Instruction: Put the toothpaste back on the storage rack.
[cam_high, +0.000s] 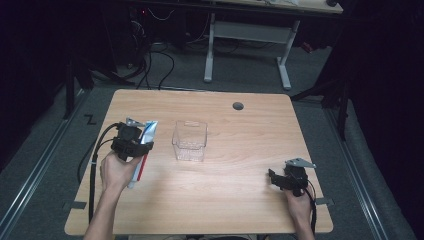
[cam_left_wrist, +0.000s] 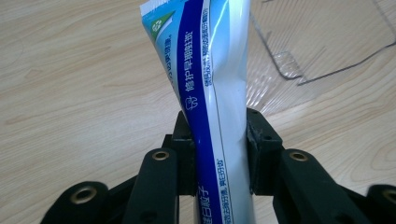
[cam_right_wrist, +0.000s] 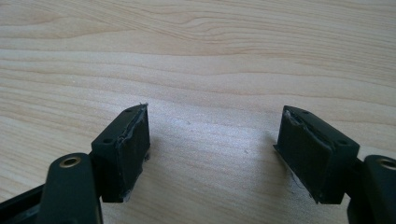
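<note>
left gripper (cam_left_wrist: 219, 154) clamped on a toothpaste tube (cam_left_wrist: 210, 84), pads pressed to both sides, crimped end pointing away over the table (cam_high: 240, 200), just left of a clear box (cam_high: 190, 140). right gripper (cam_right_wrist: 212, 149) spread wide with nothing between its pads, low over bare wood near the table's right front corner, well apart from tube and box.

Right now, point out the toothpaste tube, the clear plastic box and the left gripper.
toothpaste tube (cam_left_wrist: 212, 70): left gripper view, on its blue stripe.
clear plastic box (cam_high: 190, 141): high view, on its front wall.
left gripper (cam_left_wrist: 219, 154): left gripper view, midway between the fingertips, shut on the tube.
</note>
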